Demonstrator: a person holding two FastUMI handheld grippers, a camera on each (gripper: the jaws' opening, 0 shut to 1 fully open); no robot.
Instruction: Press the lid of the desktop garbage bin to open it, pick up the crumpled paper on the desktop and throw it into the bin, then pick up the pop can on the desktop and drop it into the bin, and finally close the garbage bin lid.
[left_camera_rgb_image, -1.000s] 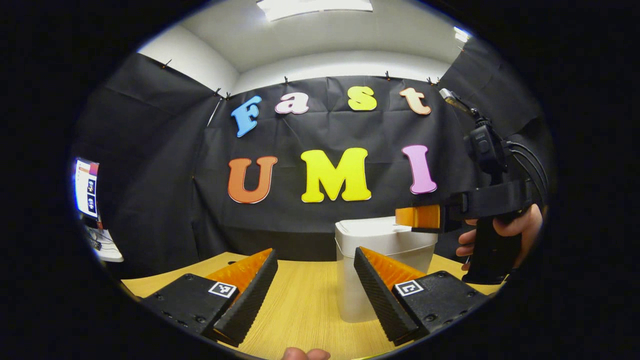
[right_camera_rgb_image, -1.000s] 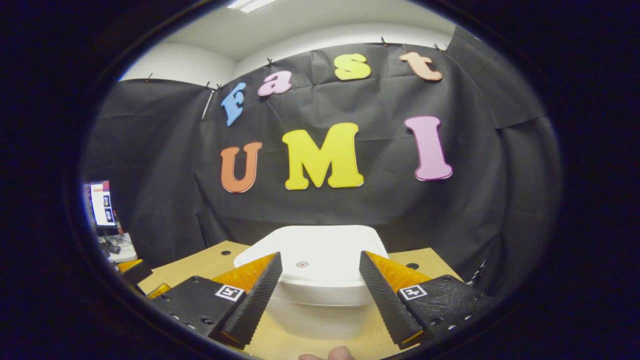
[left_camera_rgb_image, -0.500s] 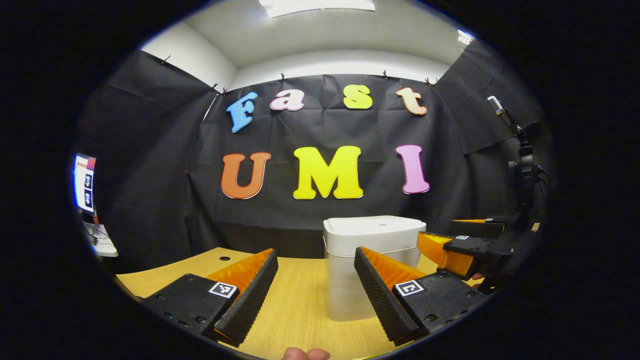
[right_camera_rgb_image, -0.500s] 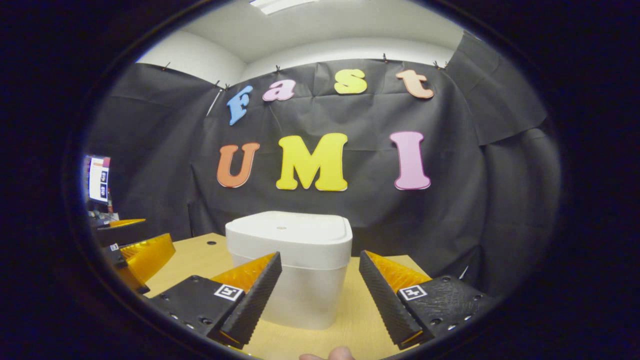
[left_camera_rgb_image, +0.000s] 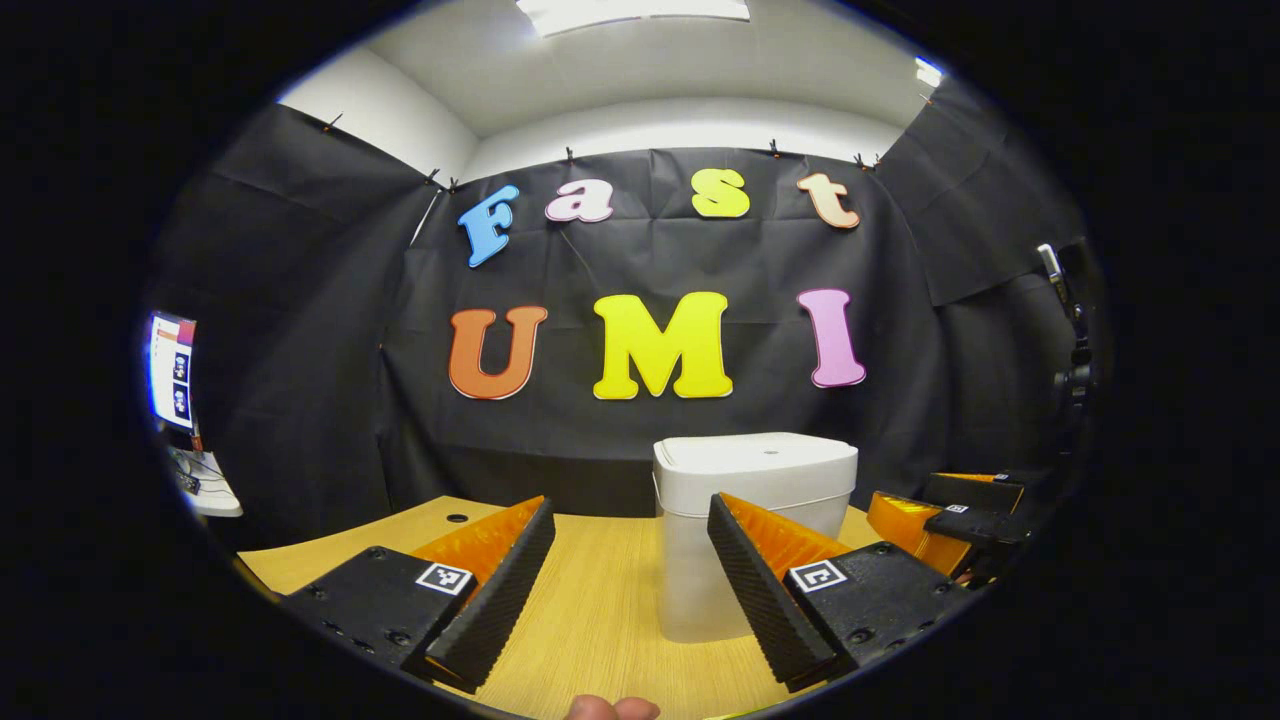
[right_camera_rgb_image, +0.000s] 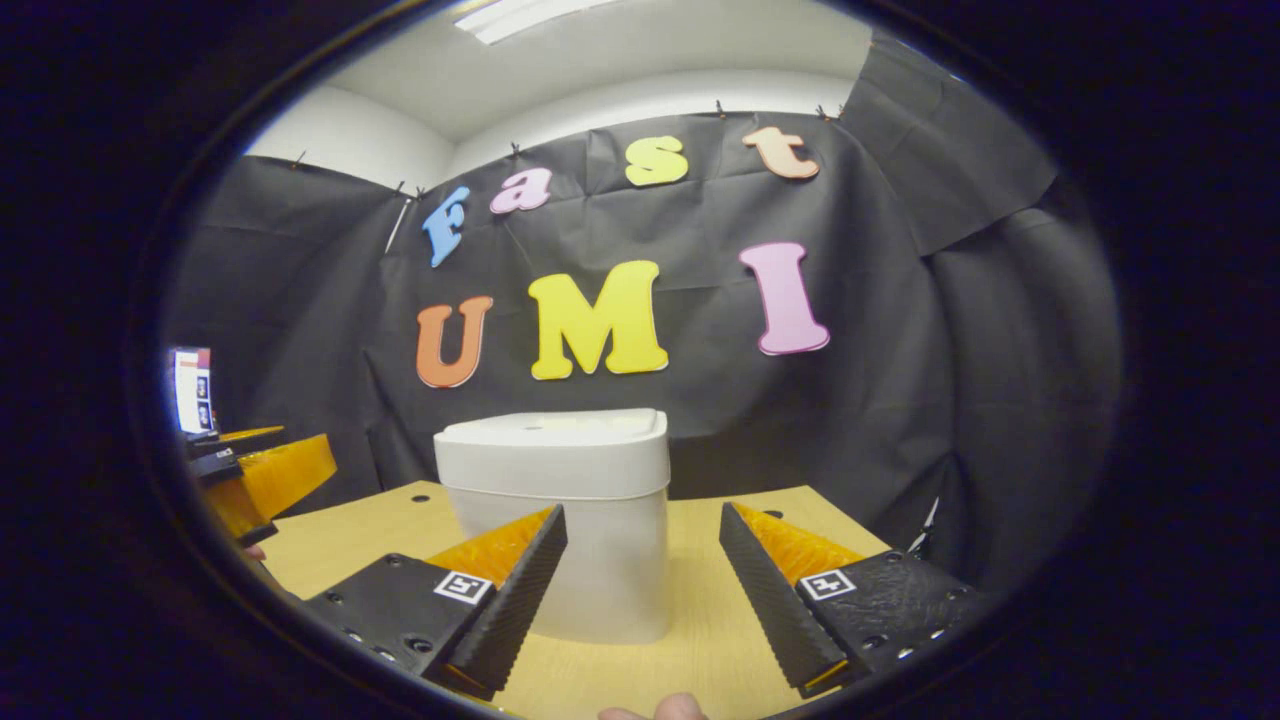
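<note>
Hovering level, left gripper (left_camera_rgb_image: 630, 570) open; right gripper (right_camera_rgb_image: 642, 575) open

Each gripper (left_camera_rgb_image: 630, 590) carries wedge-shaped fingers (left_camera_rgb_image: 495, 590) with ribbed inner faces, mounted on black blocks studded with small screws. Every block bears a square black-and-white marker (left_camera_rgb_image: 444, 578). A fingertip (right_camera_rgb_image: 655, 710) edges the right gripper (right_camera_rgb_image: 640, 595).

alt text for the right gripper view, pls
A white bin with its lid closed stands on a wooden table, just beyond the open fingers of the right hand-held gripper, which holds nothing. The left hand-held gripper shows at the far left, in front of a black cloth wall.
</note>
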